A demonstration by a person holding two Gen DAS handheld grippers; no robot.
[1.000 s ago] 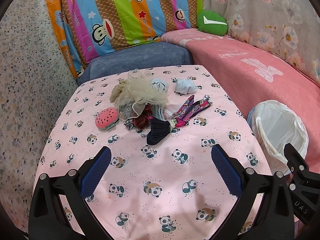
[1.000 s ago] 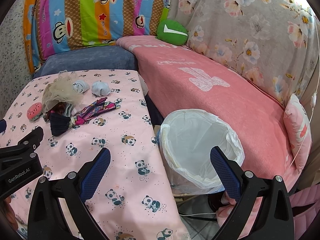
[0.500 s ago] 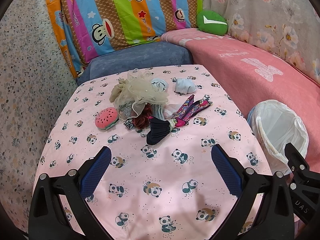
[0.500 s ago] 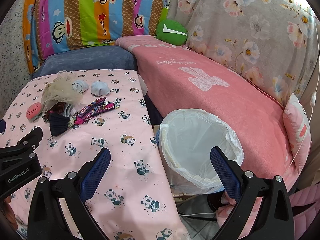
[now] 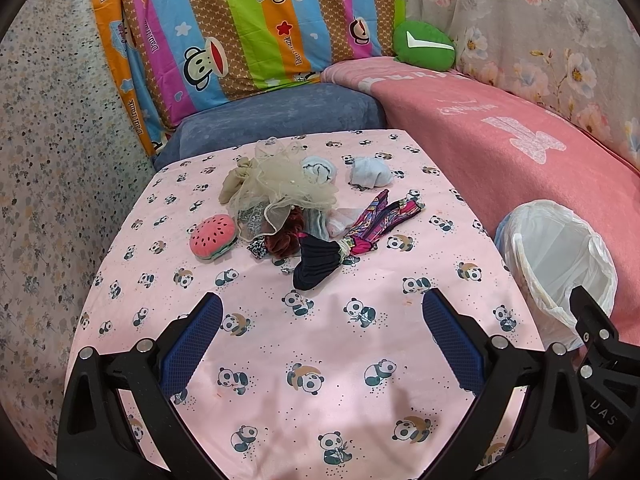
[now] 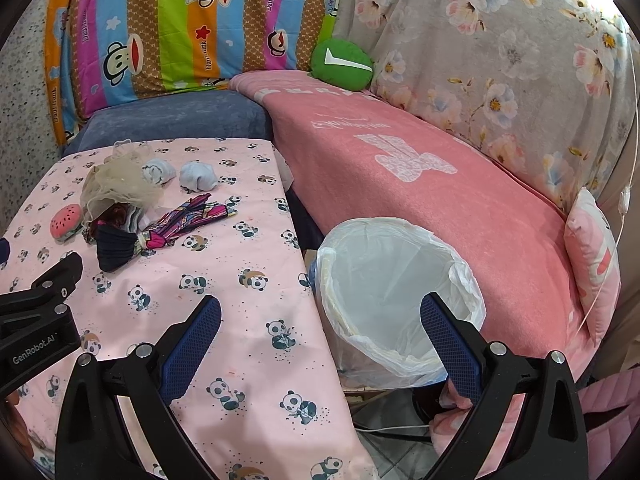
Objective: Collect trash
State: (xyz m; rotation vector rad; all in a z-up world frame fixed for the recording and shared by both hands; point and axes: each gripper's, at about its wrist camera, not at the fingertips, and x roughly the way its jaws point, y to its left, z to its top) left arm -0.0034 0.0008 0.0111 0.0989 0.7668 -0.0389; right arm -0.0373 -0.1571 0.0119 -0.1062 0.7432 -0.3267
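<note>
A pile of small cloth items lies on the panda-print table [image 5: 320, 380]: beige tulle [image 5: 280, 188], a watermelon plush [image 5: 212, 236], a dark navy pleated piece [image 5: 316, 264], a colourful striped strip [image 5: 380, 216] and two pale blue balled socks [image 5: 370, 172]. A bin lined with a white bag [image 5: 560, 256] stands off the table's right edge; it also shows in the right wrist view [image 6: 396, 296]. My left gripper [image 5: 320, 340] is open and empty above the table's near part. My right gripper [image 6: 320, 340] is open and empty over the table edge and the bin's rim.
A pink blanket-covered sofa [image 6: 420, 168] runs along the right, with a green cushion [image 6: 342, 64] and a pink pillow [image 6: 592, 256]. A blue cushion [image 5: 276, 116] and a striped monkey-print cover [image 5: 248, 24] sit behind the table. Cables lie on the floor below the bin.
Both views have crept very slightly nearer to the table and bin. Nothing was taken hold of or let go.
</note>
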